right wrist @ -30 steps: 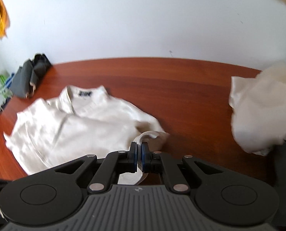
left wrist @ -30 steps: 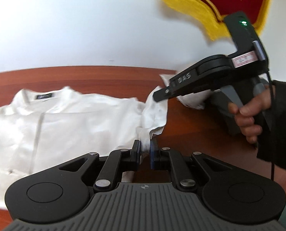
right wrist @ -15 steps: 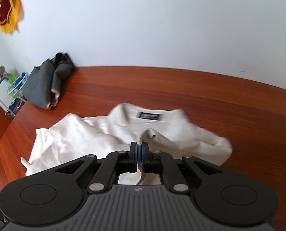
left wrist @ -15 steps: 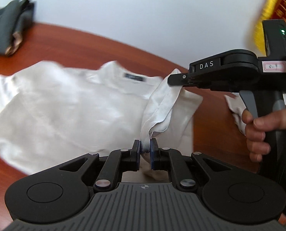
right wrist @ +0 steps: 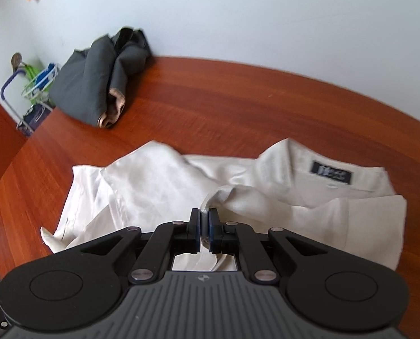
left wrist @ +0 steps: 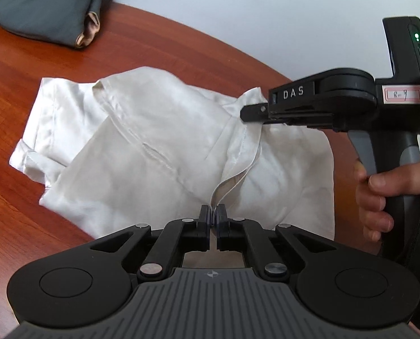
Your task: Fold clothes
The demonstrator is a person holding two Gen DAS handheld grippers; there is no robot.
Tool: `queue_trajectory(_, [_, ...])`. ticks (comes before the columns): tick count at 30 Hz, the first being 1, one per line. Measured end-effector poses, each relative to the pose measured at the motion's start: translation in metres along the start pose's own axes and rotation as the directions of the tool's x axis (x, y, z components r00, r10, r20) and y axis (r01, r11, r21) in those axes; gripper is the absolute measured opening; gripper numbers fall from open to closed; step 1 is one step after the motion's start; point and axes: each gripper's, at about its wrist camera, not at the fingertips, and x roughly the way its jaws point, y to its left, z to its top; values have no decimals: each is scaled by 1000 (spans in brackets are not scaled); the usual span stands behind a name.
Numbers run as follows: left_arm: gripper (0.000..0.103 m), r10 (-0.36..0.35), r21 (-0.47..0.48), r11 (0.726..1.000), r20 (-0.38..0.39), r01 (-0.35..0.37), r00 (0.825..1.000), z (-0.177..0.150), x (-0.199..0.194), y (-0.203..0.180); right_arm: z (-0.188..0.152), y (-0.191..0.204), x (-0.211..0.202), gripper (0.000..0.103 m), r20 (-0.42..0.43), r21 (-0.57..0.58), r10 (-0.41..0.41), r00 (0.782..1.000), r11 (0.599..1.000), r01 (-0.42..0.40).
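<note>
White shirt (left wrist: 159,152) hem sits pinched in your down-tilted left gripper (left wrist: 213,217), its jaws closing, while your right gripper (right wrist: 203,218) opens around a fold.

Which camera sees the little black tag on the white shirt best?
The right wrist view: the black tag sits in plain sight inside the white shirt collar. In the left wrist view the folded shirt hides it completely.

right gripper (left wrist: 245,111): "DAS" | its pink sticker (left wrist: 403,95): "R-7"
</note>
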Motion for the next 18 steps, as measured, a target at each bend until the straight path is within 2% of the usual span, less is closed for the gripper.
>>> queue_trajectory(1, [14,-8,12,1000,3,8,1000,0,-2,1,0,3,-1,31,5,-8,-8,1000,1000,8])
queue_trajectory(2, [27,-12,27,1000,7,12,1000,1,-6,0,1,6,-3,34,11,-14,-16,1000,1000,16])
queue_trajectory(4, [44,-26,49,998,26,25,999,2,-15,1,2,8,-11,43,23,-14,-25,999,1000,26])
queue_trajectory(9, [44,-39,72,997,46,36,998,11,-29,9,-5,10,-33,45,39,-18,-50,998,999,51])
queue_trajectory(18, [44,23,121,992,9,-24,1000,35,-41,36,-41,13,-62,47,4,-19,-53,999,998,53])
